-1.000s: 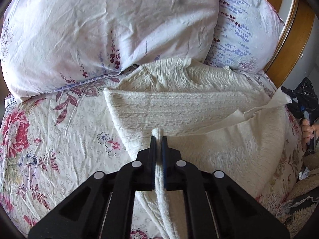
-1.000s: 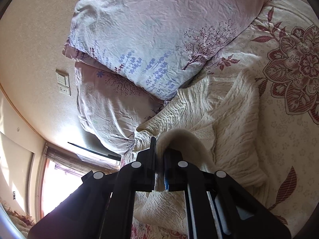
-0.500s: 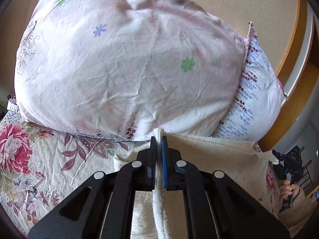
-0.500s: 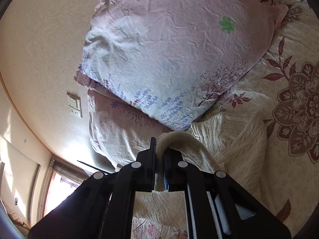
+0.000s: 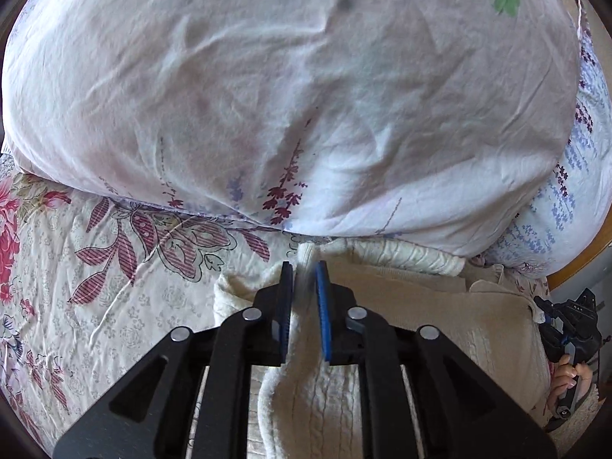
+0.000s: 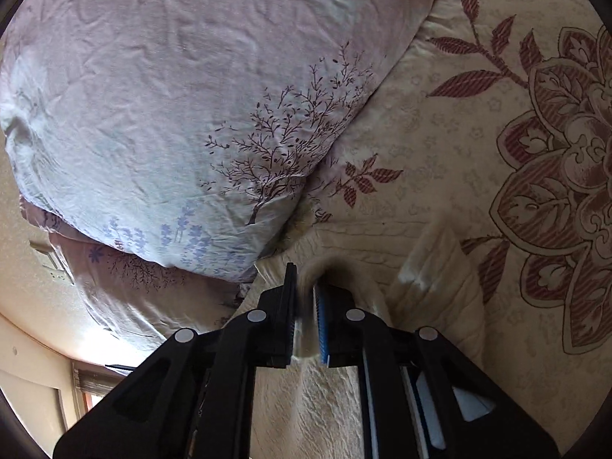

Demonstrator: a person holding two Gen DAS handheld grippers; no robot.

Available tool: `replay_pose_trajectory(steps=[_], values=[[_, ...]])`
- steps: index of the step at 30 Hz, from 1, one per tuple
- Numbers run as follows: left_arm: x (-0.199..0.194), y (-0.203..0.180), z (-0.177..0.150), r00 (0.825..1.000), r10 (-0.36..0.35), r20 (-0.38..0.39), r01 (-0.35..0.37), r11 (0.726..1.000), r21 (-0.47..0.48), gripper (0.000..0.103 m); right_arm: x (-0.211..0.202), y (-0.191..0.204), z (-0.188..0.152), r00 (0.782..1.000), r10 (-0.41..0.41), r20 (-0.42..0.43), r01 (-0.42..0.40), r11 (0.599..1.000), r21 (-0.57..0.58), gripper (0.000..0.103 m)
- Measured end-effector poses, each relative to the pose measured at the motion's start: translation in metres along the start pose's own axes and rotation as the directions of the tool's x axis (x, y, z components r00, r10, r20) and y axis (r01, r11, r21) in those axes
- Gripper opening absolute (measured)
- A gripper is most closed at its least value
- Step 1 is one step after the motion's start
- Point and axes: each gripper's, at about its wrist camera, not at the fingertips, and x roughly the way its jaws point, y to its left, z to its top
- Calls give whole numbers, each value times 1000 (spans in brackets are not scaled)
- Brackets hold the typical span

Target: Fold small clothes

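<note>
**Both jaws loosen on the folded sweater at the pillows**

The bed (image 5: 114, 306) is covered with a cream sheet that has a print of red flowers and leaves. At its head lies a big pale pink pillow (image 5: 306, 95) with small plant prints, and a second pillow (image 6: 126, 287) with a purple flower print lies under it and shows at its side.

The cream knitted sweater (image 5: 459, 325) lies on the bed just in front of the pillows, and its far edge touches the bottom of the big pillow. It lies in a thick layer, with one part of it over another.

The left gripper (image 5: 305, 275) points down at the near left edge of the sweater. Its jaws have just been opening; they stand a little apart, and a ridge of the knit is between them, blurred, so the pads do not seem to press it.

The right gripper (image 6: 305, 279) is at the other side of the sweater. Its jaws have also just been opening, with a blurred fold of the knit in the narrow gap.

In the left wrist view, a hand (image 5: 570, 378) at the right border holds the black body of the right gripper.
</note>
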Motion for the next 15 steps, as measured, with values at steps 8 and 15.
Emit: replay_pose_trajectory(steps=[8, 15], values=[[-44, 16, -7, 995, -70, 77, 75, 995, -71, 65, -50, 22, 1, 993, -16, 119, 39, 981, -188, 54], [-70, 13, -45, 997, -65, 35, 64, 998, 25, 65, -64, 26, -31, 990, -126, 64, 141, 911, -387, 53]])
